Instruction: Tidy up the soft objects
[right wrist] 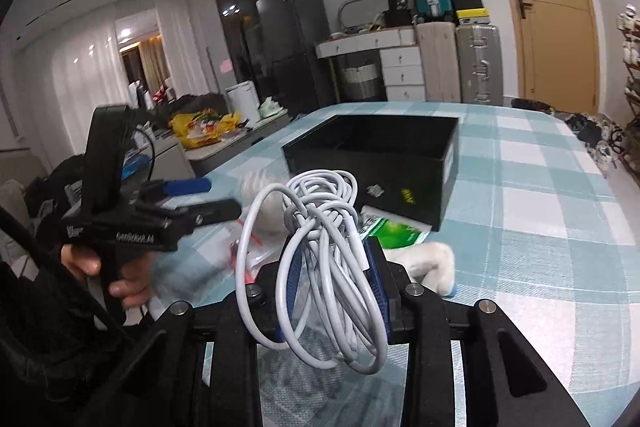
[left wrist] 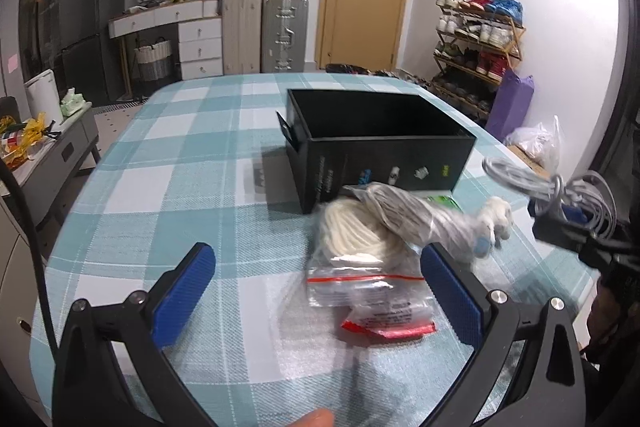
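My right gripper (right wrist: 334, 259) is shut on a coiled white cable (right wrist: 320, 247) and holds it above the table; it also shows at the right of the left wrist view (left wrist: 560, 187). My left gripper (left wrist: 320, 267) is open and empty, its blue pads either side of a clear zip bag (left wrist: 368, 287) with a red seal. Behind the bag lie a coil of cream rope (left wrist: 352, 231), a grey bundle (left wrist: 408, 215) and a white plush piece (left wrist: 496, 219). An open black box (left wrist: 380, 143) stands beyond them, also in the right wrist view (right wrist: 372, 163).
The table has a teal checked cloth (left wrist: 180, 167). A green packet (right wrist: 392, 231) lies beside the box. Suitcases (left wrist: 284, 35), drawers, a door and a shoe rack (left wrist: 476, 47) stand behind the table. A low cabinet with clutter (left wrist: 40, 147) is at the left.
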